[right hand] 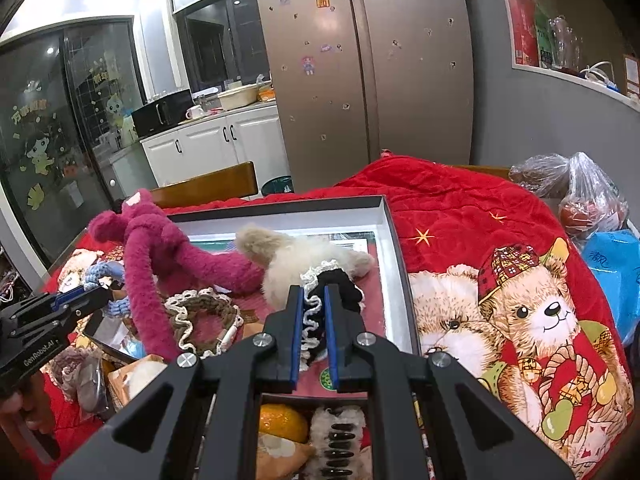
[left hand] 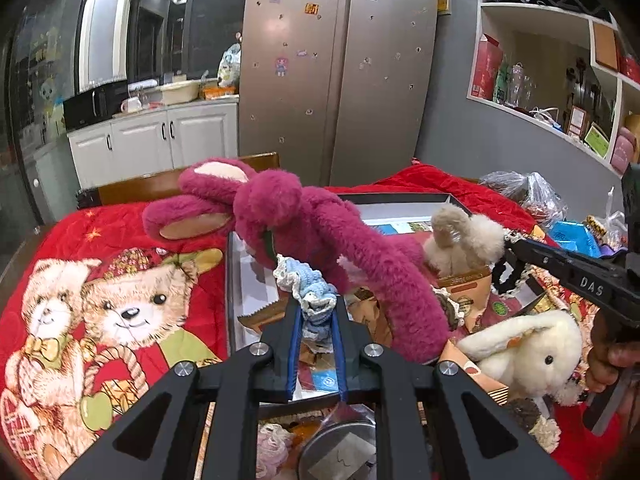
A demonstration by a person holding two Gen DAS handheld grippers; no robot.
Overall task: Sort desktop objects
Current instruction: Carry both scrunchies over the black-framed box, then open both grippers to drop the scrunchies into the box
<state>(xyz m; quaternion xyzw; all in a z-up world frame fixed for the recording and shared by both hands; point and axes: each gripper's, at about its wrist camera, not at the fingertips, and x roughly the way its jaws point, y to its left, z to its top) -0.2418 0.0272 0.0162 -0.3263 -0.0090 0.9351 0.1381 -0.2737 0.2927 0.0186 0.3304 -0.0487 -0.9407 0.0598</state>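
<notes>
A blue crocheted scrunchie with white lace trim [left hand: 316,300] is clamped by the left gripper [left hand: 316,320], above an open grey shallow box [right hand: 394,248]. A black frilled scrunchie edged in white [right hand: 336,292] is pinched by the right gripper [right hand: 312,312]. A long magenta plush toy [left hand: 304,232] is draped at twelve o'clock.

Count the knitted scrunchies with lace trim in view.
3. A blue scrunchie is in the left hand-held gripper, a black scrunchie in the right hand-held gripper, and a brown scrunchie lies beside the magenta plush. Clutter may hide more.
</notes>
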